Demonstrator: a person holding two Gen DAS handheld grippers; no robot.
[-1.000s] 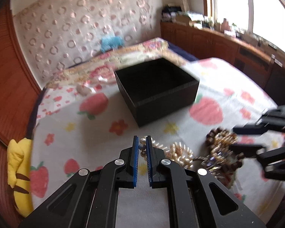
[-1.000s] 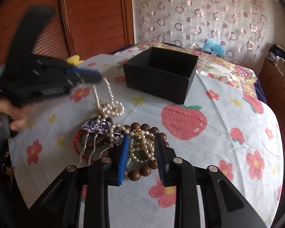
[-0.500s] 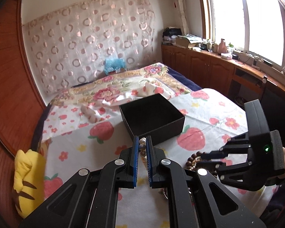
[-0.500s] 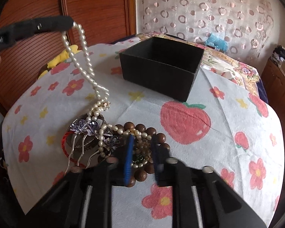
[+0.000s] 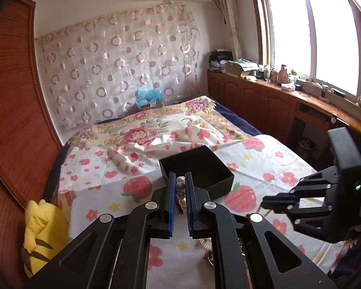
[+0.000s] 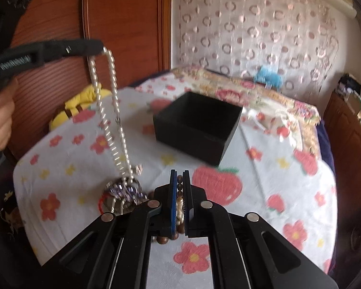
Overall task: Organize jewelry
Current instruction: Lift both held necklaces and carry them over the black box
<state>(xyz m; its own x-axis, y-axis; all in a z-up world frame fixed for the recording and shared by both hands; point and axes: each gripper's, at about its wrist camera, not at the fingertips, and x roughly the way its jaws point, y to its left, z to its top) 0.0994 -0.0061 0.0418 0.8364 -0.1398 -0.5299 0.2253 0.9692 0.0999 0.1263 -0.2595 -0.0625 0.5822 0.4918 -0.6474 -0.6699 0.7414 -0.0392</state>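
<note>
My left gripper (image 5: 180, 180) is shut on a pearl necklace (image 5: 180, 193) and holds it high above the table. In the right wrist view the necklace (image 6: 113, 120) hangs taut from the left gripper (image 6: 97, 48) down to the jewelry pile (image 6: 125, 192), still caught there. My right gripper (image 6: 179, 180) is shut on a strand of brown and cream beads (image 6: 179, 204) in the pile. An open black box (image 6: 197, 125) stands on the flowered cloth behind the pile; it also shows in the left wrist view (image 5: 197, 171).
A silver hair comb and red cord (image 6: 113, 201) lie at the pile's left. A yellow plush toy (image 5: 43, 233) sits at the table's left edge. A bed (image 5: 156, 127) lies behind the table, wooden cabinets (image 5: 264, 106) to the right.
My left gripper has risen, pulling the pearl necklace up taut from the pile. My right gripper has closed on the bead strand and moved lower into the pile.
</note>
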